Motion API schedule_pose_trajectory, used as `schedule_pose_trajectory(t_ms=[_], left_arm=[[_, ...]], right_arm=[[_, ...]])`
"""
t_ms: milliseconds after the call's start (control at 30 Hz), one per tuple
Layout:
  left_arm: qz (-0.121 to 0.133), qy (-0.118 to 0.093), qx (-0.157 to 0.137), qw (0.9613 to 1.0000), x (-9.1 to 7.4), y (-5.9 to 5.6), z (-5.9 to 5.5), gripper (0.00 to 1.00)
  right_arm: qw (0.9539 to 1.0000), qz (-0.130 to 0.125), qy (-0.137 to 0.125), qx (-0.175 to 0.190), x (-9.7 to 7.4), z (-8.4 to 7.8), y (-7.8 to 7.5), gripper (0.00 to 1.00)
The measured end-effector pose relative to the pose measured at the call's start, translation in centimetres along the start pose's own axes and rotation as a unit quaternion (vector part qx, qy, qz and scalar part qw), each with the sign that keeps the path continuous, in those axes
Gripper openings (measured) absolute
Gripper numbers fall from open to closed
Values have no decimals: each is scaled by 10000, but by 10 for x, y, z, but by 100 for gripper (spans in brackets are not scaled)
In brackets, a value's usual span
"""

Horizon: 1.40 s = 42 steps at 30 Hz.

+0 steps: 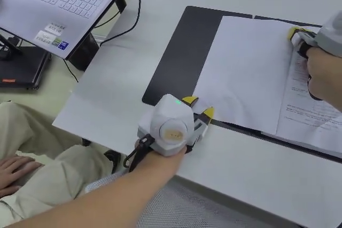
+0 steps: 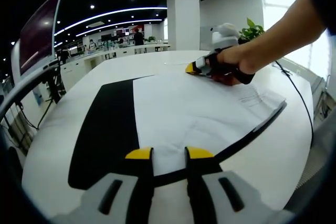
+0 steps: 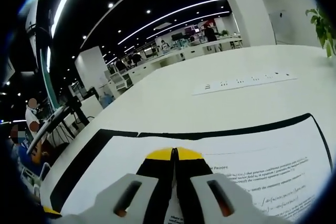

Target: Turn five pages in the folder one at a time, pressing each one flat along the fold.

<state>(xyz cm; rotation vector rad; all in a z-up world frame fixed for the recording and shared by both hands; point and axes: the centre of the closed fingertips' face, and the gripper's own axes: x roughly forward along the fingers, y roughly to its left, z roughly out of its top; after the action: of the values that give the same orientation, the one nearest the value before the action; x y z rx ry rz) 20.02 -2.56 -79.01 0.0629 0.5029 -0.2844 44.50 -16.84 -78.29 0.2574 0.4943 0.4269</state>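
1. The white worktop (image 1: 133,78) carries the open black folder (image 1: 176,57).
2. A blank page (image 1: 246,73) lies in it, beside a printed page (image 1: 310,110).
3. Your left claw (image 1: 199,106), slightly spread, sits at the blank page's near edge.
4. Your right claw (image 3: 174,154), pressed together, is at its far end.

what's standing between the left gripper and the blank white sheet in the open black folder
Nothing visible. The left gripper has its jaws apart at the near edge of the blank white sheet, over the rim of the black folder. The right gripper sits at the sheet's far edge, out of the path.
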Motion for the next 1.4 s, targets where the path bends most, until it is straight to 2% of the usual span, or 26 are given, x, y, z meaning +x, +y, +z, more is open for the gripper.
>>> schedule_pose_trajectory(t_ms=[100, 200, 467, 567, 733, 867, 1167, 1267, 1400], left_arm=[[0, -2, 0, 10000, 0, 0, 0, 22], [6, -18, 4, 10000, -1, 0, 0, 22], [6, -26, -5, 10000, -1, 1, 0, 22], [5, -28, -1, 10000, -1, 1, 0, 22], [3, -34, -16, 10000, 0, 1, 0, 22], [1, -39, -18, 10000, -1, 1, 0, 22], [-8, -42, -35, 10000, 1, 1, 0, 22], [-8, -42, -36, 10000, 2, 1, 0, 22], [-9, -42, -36, 10000, 2, 1, 0, 22]], right_arm=[[10000, 18, 1, -15, 0, -1, 0, 0], [10000, 50, 18, 19, -10, -8, 5, 0], [9998, 193, 101, 31, -24, -18, 13, 0], [9996, 237, 131, 21, -42, -21, 28, 0], [9994, 294, 164, 56, -61, -26, 42, 0], [9992, 313, 162, 166, -62, -27, 38, 0], [9982, 400, 162, 426, -87, -33, 47, 0], [9978, 439, 171, 469, -86, -37, 44, 0], [9976, 479, 206, 459, -95, -41, 52, 0]])
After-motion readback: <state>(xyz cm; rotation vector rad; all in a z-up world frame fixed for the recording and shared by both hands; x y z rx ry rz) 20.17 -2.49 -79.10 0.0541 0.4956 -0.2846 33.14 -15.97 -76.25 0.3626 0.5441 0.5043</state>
